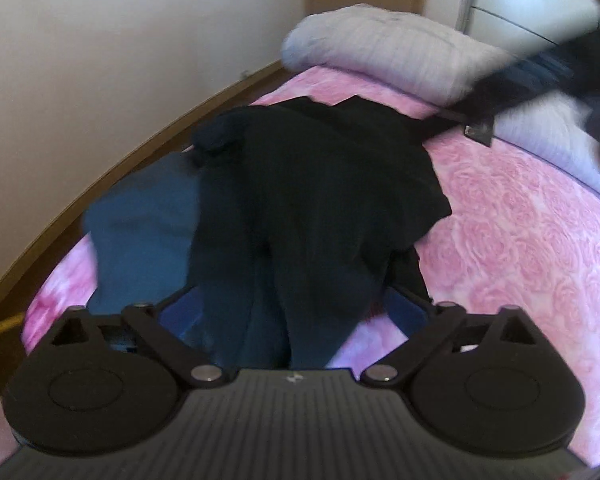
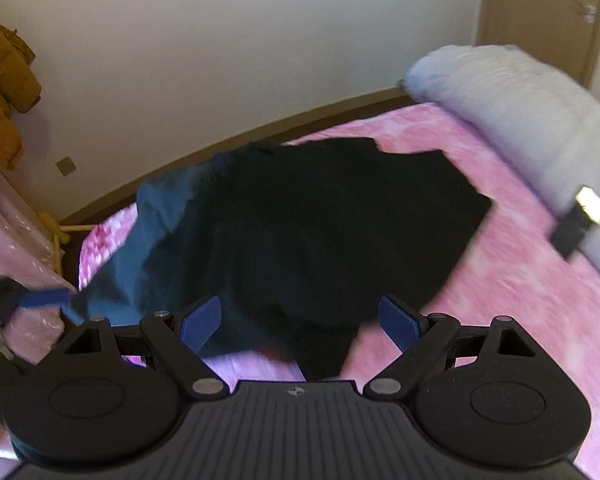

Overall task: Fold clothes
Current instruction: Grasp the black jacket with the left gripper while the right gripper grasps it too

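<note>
Pink rose-patterned bedspread (image 2: 500, 280), cream wall behind.
Both my grippers, left gripper (image 1: 292, 308) and right gripper (image 2: 300, 324), are spread over the crumpled black garment (image 2: 320, 220); no writing is readable.

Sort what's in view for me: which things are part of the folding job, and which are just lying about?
Part of the job:
- black garment, spread on the bed
- blue garment, partly under the black one
- left gripper and right gripper, both open

Just lying about:
- pink bedspread
- grey pillow
- brown jacket, hanging by the wall
- door
</note>
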{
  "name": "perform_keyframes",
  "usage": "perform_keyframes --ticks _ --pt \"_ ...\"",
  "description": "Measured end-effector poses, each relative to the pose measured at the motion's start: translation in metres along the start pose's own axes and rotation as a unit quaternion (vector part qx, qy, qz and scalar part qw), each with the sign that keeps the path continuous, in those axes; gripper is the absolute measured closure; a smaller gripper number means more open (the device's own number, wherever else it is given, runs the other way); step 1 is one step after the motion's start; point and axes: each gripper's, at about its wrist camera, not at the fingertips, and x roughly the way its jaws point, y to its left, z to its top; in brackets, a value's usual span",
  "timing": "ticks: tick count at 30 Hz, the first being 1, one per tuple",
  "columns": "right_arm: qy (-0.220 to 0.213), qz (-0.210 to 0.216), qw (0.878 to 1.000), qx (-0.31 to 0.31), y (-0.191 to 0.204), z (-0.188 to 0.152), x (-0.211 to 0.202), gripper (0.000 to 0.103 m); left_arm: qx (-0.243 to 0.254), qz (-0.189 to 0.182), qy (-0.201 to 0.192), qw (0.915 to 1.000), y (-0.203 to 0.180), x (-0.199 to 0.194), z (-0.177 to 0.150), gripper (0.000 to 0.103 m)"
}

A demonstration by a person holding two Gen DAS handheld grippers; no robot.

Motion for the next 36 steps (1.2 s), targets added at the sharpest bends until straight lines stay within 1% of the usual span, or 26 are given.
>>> perform_keyframes --ticks 3,4,6,7,8,9,10,11,12,13,14,15,16,17,19,21,23,24,26,28,30,32,34,36 --pt "-0.003 0.010 1.000 -0.022 0.012 0.034 0.050 0.015 0.025 -0.010 0.003 0.9996 0.004 0.031 0.000 0.012" --pt "-0.007 0.013 0.999 -0.032 0.017 0.045 0.066 0.015 0.032 -0.013 0.005 0.9994 0.005 0.040 0.000 0.015" --pt "-0.006 0.021 0.999 -0.048 0.023 0.062 0.100 0.015 0.043 -0.019 0.011 0.9988 0.008 0.055 -0.003 0.035" --pt "-0.002 0.020 0.998 -0.055 0.025 0.070 0.117 0.015 0.047 -0.021 0.014 0.9986 0.008 0.058 -0.004 0.039" --pt "0.002 0.020 0.998 -0.061 0.027 0.078 0.133 0.015 0.051 -0.023 0.017 0.9983 0.008 0.062 -0.006 0.056" --pt "0.010 0.017 0.998 -0.064 0.029 0.084 0.149 0.015 0.050 -0.025 0.019 0.9983 0.011 0.063 -0.006 0.068" --pt "0.022 0.015 0.997 -0.067 0.030 0.089 0.166 0.015 0.045 -0.024 0.019 0.9985 0.014 0.064 -0.005 0.071" --pt "0.034 0.012 0.997 -0.069 0.030 0.091 0.178 0.016 0.039 -0.024 0.020 0.9988 0.018 0.064 -0.005 0.079" --pt "0.045 0.008 0.996 -0.071 0.029 0.093 0.189 0.022 0.031 -0.029 0.020 0.9989 0.023 0.064 -0.004 0.090" --pt "0.057 0.012 0.996 -0.064 0.027 0.093 0.195 0.043 0.028 -0.036 0.018 0.9988 0.026 0.061 -0.003 0.094" --pt "0.061 0.011 0.997 -0.049 0.024 0.093 0.198 0.056 0.031 -0.045 0.013 0.9984 0.028 0.058 -0.001 0.098" --pt "0.054 0.005 0.998 -0.037 0.020 0.094 0.192 0.068 0.035 -0.053 0.006 0.9979 0.029 0.054 0.001 0.099" --pt "0.047 -0.002 0.999 -0.026 0.017 0.095 0.184 0.083 0.047 -0.059 -0.007 0.9971 0.027 0.047 0.005 0.100" --pt "0.034 -0.008 0.999 -0.017 0.013 0.096 0.173 0.088 0.060 -0.070 -0.023 0.9954 0.023 0.038 0.010 0.100" --pt "-0.002 -0.013 1.000 0.015 -0.003 0.093 0.133 0.090 0.090 -0.097 -0.056 0.9896 0.011 0.016 0.023 0.101" --pt "-0.040 -0.021 0.997 0.056 -0.027 0.084 0.081 0.090 0.130 -0.136 -0.090 0.9780 -0.010 -0.012 0.035 0.101" --pt "-0.074 -0.035 0.992 0.092 -0.052 0.066 0.023 0.090 0.173 -0.173 -0.117 0.9626 -0.037 -0.040 0.042 0.101" --pt "-0.088 -0.044 0.989 0.110 -0.065 0.054 -0.007 0.090 0.193 -0.192 -0.126 0.9538 -0.054 -0.054 0.044 0.101" --pt "-0.112 -0.068 0.980 0.147 -0.091 0.018 -0.069 0.091 0.234 -0.233 -0.135 0.9342 -0.095 -0.085 0.038 0.101" --pt "-0.133 -0.097 0.970 0.180 -0.112 -0.032 -0.131 0.094 0.275 -0.273 -0.139 0.9114 -0.137 -0.116 0.027 0.101" --pt "-0.152 -0.125 0.957 0.214 -0.129 -0.092 -0.194 0.096 0.315 -0.312 -0.131 0.8868 -0.186 -0.143 0.005 0.101" --pt "-0.161 -0.148 0.942 0.253 -0.139 -0.149 -0.243 0.097 0.340 -0.360 -0.110 0.8618 -0.237 -0.165 -0.028 0.101" --pt "-0.164 -0.177 0.926 0.290 -0.148 -0.217 -0.286 0.097 0.352 -0.404 -0.058 0.8420 -0.291 -0.176 -0.066 0.100" --pt "-0.143 -0.204 0.909 0.334 -0.163 -0.296 -0.314 0.096 0.365 -0.425 -0.004 0.8285 -0.336 -0.181 -0.104 0.097"
